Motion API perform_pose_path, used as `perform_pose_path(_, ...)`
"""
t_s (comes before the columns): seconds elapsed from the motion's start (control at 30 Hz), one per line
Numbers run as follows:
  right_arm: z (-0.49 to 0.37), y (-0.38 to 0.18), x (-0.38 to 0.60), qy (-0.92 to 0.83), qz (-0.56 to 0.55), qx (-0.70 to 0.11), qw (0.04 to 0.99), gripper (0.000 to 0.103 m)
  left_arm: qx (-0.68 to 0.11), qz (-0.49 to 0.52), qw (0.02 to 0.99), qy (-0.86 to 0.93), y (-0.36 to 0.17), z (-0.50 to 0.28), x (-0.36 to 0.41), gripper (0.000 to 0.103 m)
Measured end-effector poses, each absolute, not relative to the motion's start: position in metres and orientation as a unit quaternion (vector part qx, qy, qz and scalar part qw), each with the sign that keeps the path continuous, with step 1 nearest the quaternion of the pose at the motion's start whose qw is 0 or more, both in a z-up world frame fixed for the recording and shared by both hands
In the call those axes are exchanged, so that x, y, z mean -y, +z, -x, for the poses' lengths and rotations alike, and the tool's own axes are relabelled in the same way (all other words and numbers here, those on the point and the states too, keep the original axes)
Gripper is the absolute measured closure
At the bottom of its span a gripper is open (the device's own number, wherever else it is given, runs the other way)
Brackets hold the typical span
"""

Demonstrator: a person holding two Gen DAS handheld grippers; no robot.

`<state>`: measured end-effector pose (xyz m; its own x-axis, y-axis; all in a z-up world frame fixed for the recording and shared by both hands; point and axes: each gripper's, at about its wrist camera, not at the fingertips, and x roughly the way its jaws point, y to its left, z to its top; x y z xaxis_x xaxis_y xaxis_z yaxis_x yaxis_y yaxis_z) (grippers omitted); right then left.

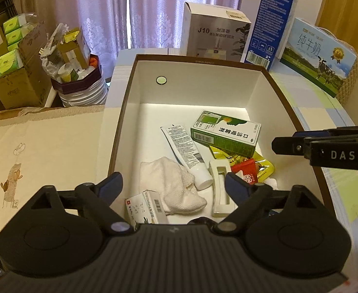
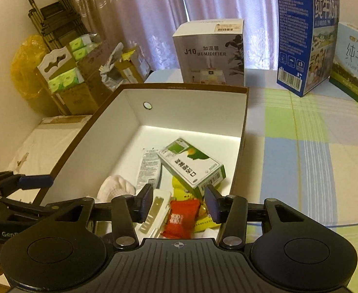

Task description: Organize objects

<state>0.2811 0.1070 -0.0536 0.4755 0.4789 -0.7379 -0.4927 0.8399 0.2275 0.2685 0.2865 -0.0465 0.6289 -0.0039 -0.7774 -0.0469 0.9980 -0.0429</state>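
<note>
An open brown-rimmed white box (image 1: 130, 78) (image 2: 242, 131) holds a green medicine carton (image 1: 225, 133) (image 2: 191, 168), a white tube (image 1: 186, 153) (image 2: 148, 168), a white cloth (image 1: 176, 185) (image 2: 116, 186), a white clip-like piece (image 1: 219, 188) (image 2: 154, 210), a red packet (image 1: 244, 173) (image 2: 181, 217), yellow packets (image 1: 264, 168) (image 2: 179, 190) and a small white carton (image 1: 144, 205). My left gripper (image 1: 174, 185) is open and empty above the box's near end. My right gripper (image 2: 179, 202) is open and empty above the red packet; it also shows in the left wrist view (image 1: 275, 145) over the box's right wall.
A humidifier box (image 1: 213, 34) (image 2: 210, 53), a blue carton (image 1: 269, 24) (image 2: 303, 39) and a milk carton (image 1: 320, 56) (image 2: 354, 61) stand behind the box on the checked tablecloth (image 2: 301, 146). Cardboard boxes and tissue packs (image 1: 10, 61) (image 2: 66, 78) crowd the left.
</note>
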Motion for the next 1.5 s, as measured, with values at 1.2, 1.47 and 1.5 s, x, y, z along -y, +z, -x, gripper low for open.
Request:
perform_pose_path(1.2, -0.145, -0.02, 0.008, 0.311, 0.017, -0.419, 0.853, 0.047, -0.398, 0.031, 0.915, 0.052, 0.007, -0.154, -0.203, 0.001)
perform_pose_path(1.47, -0.117, -0.014, 0.059, 0.295, 0.01, -0.415, 0.861, 0.047, -0.395, 0.016, 0.917, 0.051, 0.007, -0.116, -0.149, 0.001)
perform_pose_path(1.5, -0.114, -0.013, 0.066, 0.294, 0.008, -0.414, 0.861, 0.047, -0.396, 0.019, 0.917, 0.048, 0.007, -0.113, -0.144, 0.001)
